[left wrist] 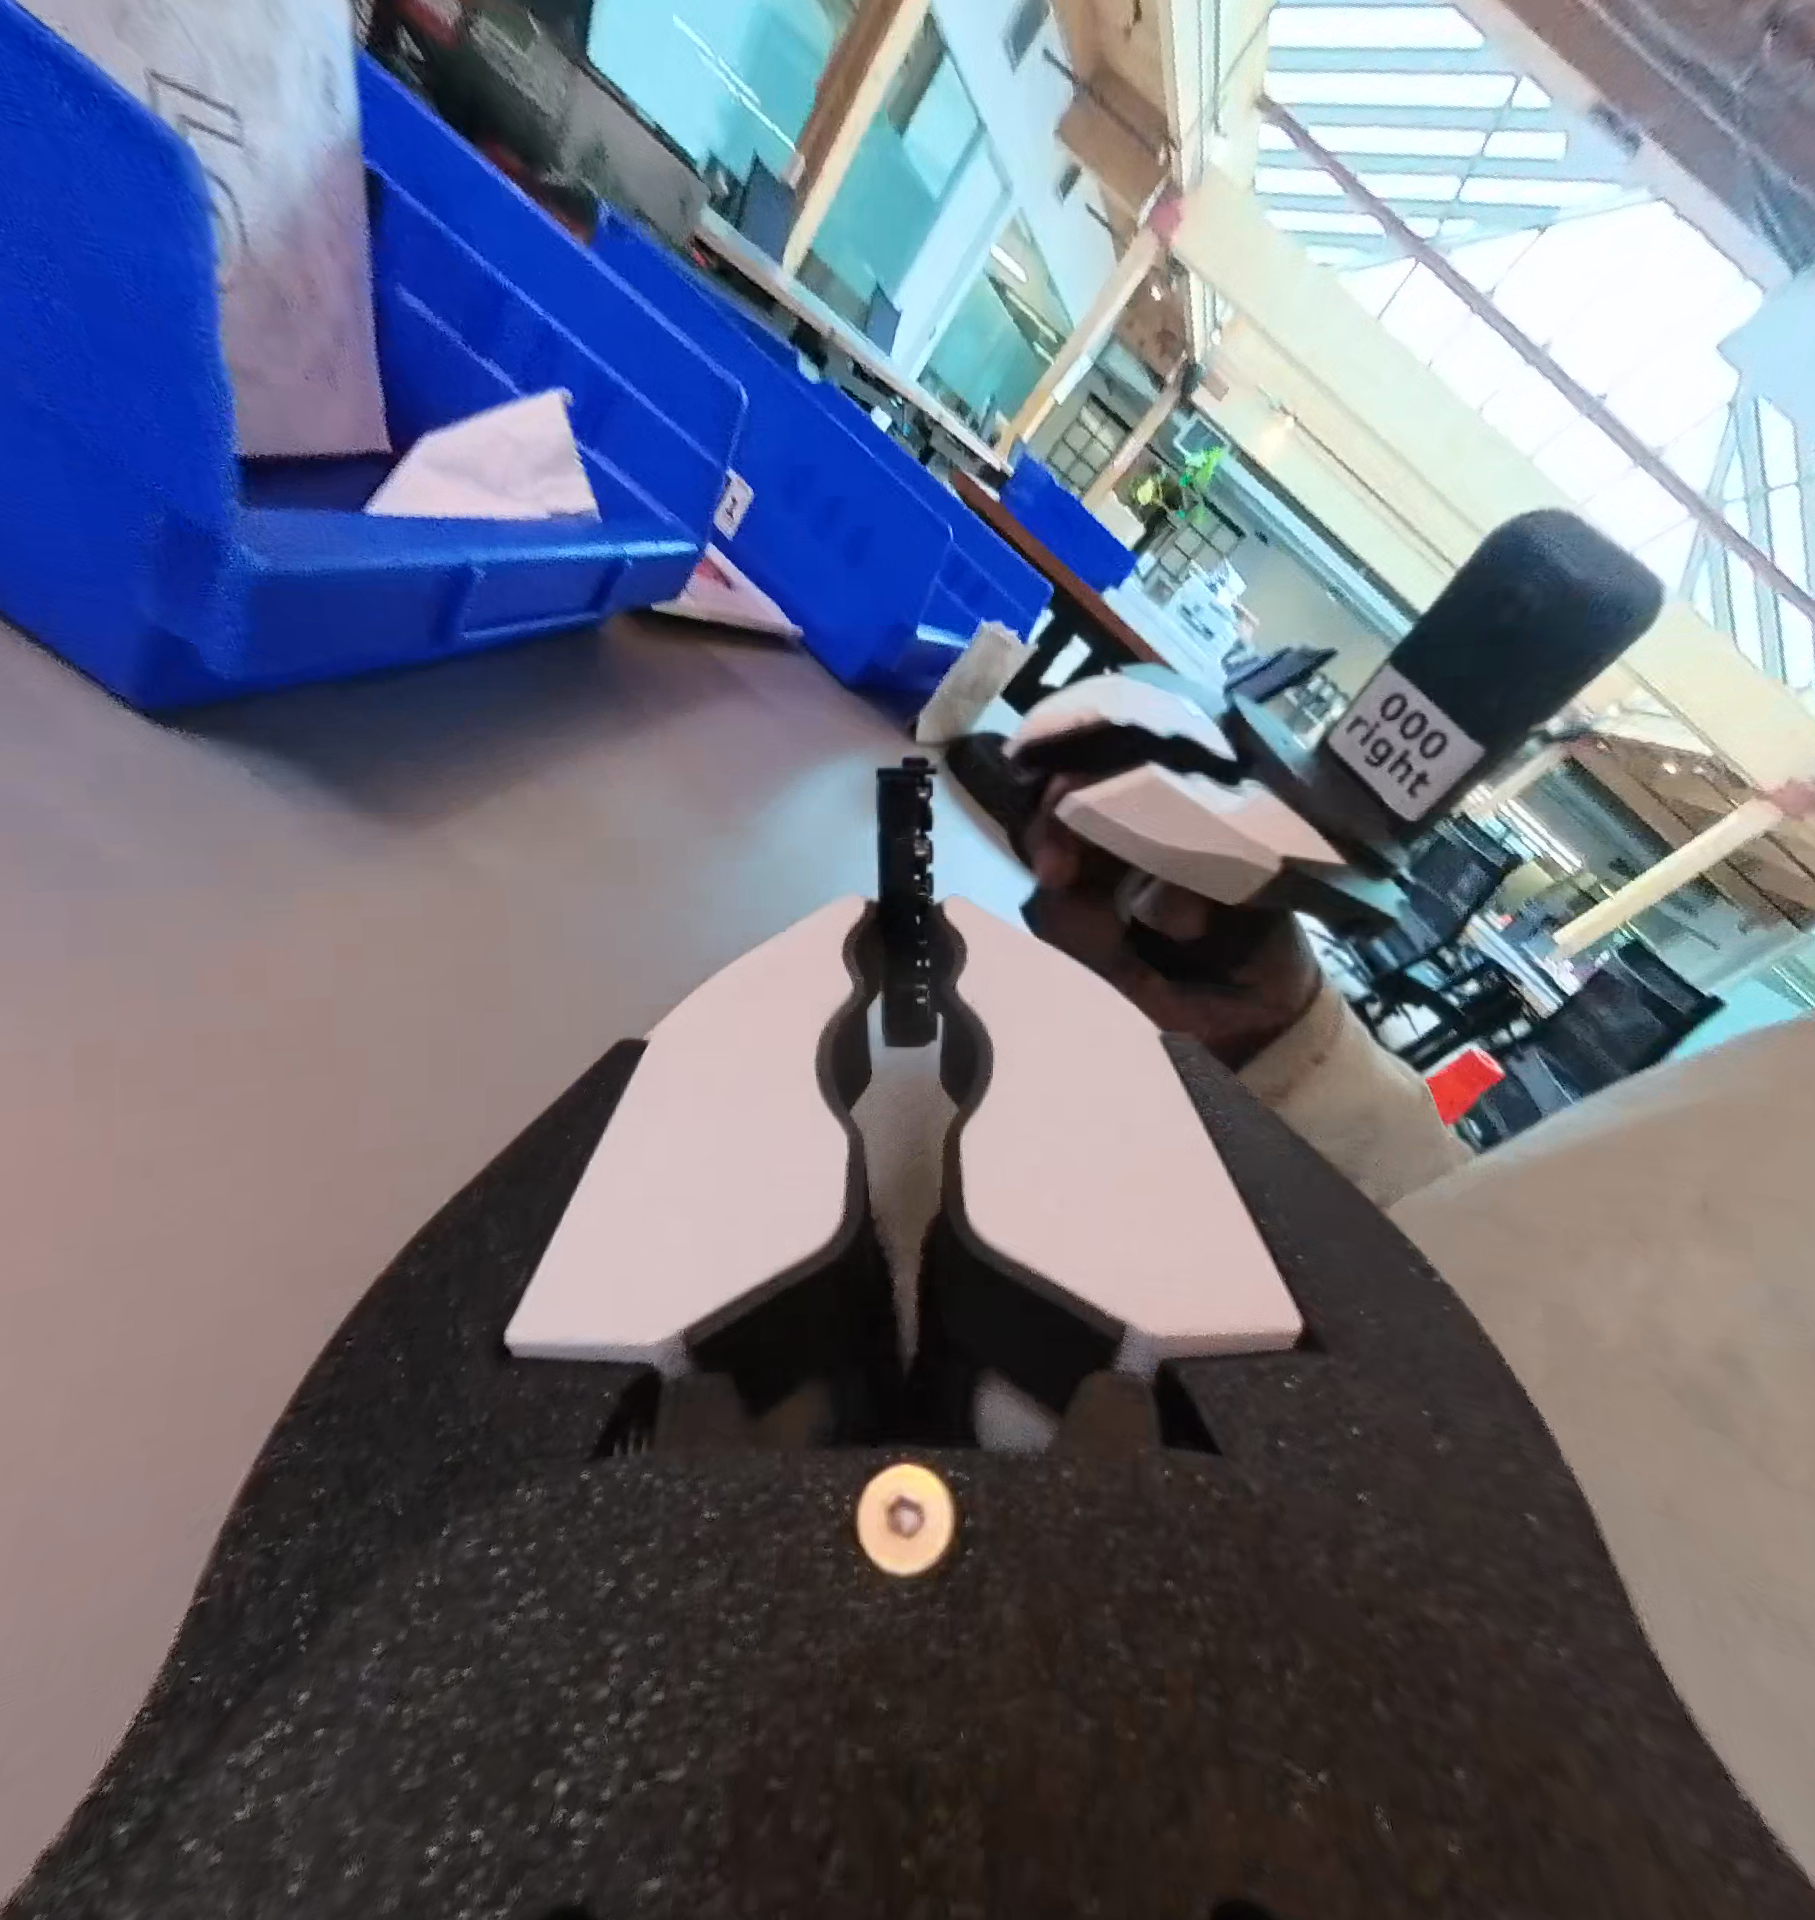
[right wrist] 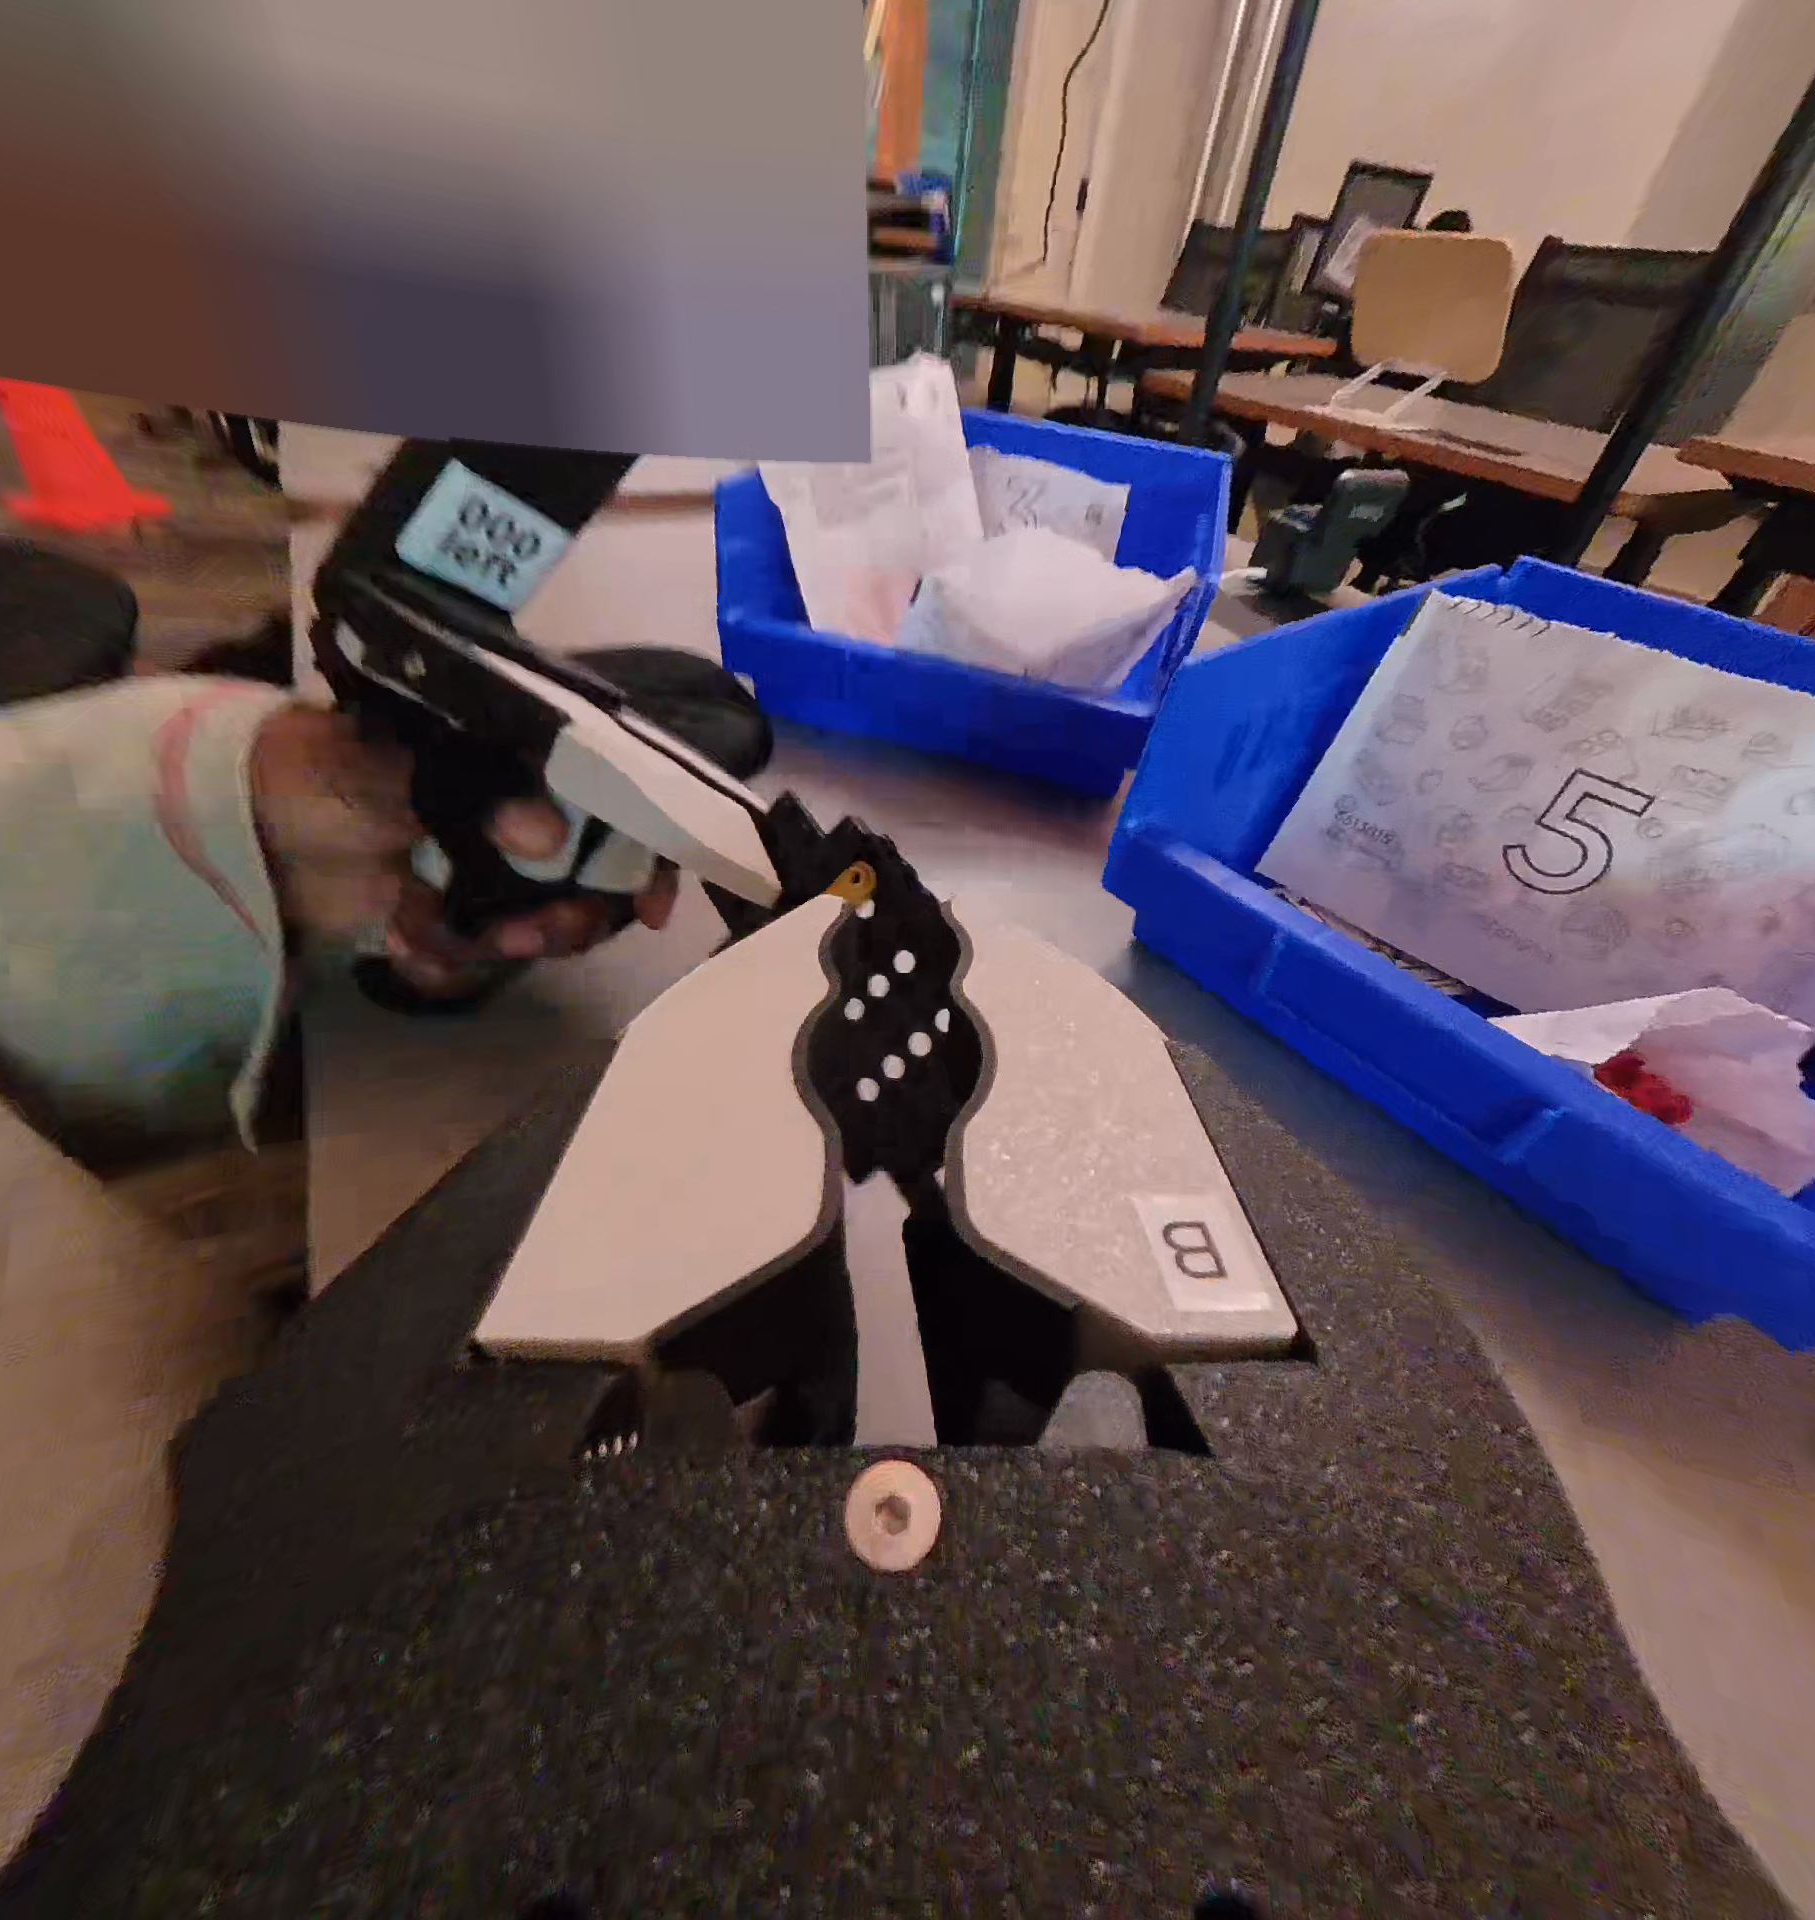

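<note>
My left gripper [left wrist: 905,909] is shut on a thin black perforated piece [left wrist: 903,831], seen edge-on and sticking out past the fingertips. My right gripper [right wrist: 887,914] is shut on a flat black perforated piece [right wrist: 892,1039] with a small yellow pin [right wrist: 857,883] at its far end. In the right wrist view the left gripper [right wrist: 773,868] comes in from the left, held by a hand, and its tip meets that far end. In the left wrist view the right gripper [left wrist: 970,753] sits just beyond the strip's tip. I cannot tell if this is one piece or two joined.
Both grippers are over a grey table [right wrist: 986,831]. A blue bin [right wrist: 1402,1039] at the right holds a printed paper bag, torn paper and small red parts [right wrist: 1641,1086]. A second blue bin [right wrist: 934,686] with paper bags stands behind. Blue bins [left wrist: 290,613] line the left. Some 5 cm of space lies between my two pairs of fingers.
</note>
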